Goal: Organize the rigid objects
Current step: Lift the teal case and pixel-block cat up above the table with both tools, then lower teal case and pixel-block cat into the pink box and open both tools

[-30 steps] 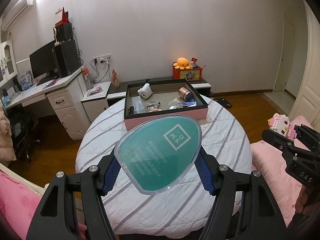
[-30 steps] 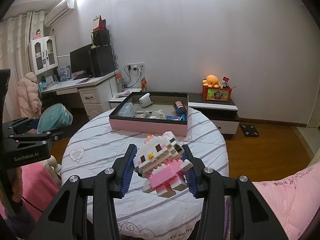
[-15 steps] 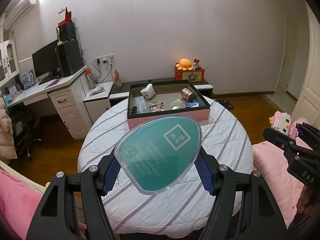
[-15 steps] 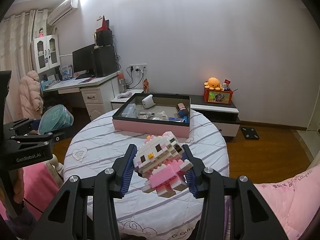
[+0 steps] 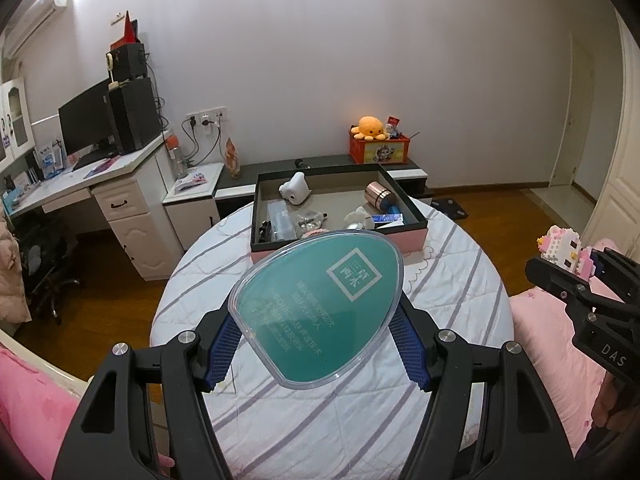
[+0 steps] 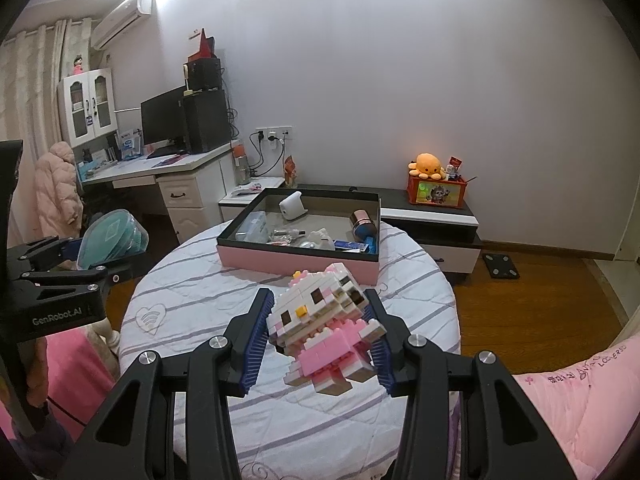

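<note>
My left gripper (image 5: 318,350) is shut on a teal egg-shaped case with a clear rim (image 5: 320,308) and holds it above the near side of the round table. My right gripper (image 6: 320,344) is shut on a white and pink block-built cat figure (image 6: 322,320), also above the table. A pink box with a dark inside (image 5: 416,240) stands at the table's far side and holds several small objects. The figure also shows in the left wrist view (image 5: 562,250), and the teal case shows in the right wrist view (image 6: 110,238).
The round table (image 6: 192,300) has a white striped cover. A white desk with a monitor (image 5: 120,196) stands at the left. A low cabinet with an orange plush (image 6: 428,166) is behind the table. Pink bedding (image 5: 560,344) lies at the near right.
Both grippers have drawn back and up a little from the table, so the table and box look smaller. Each still holds its object.
</note>
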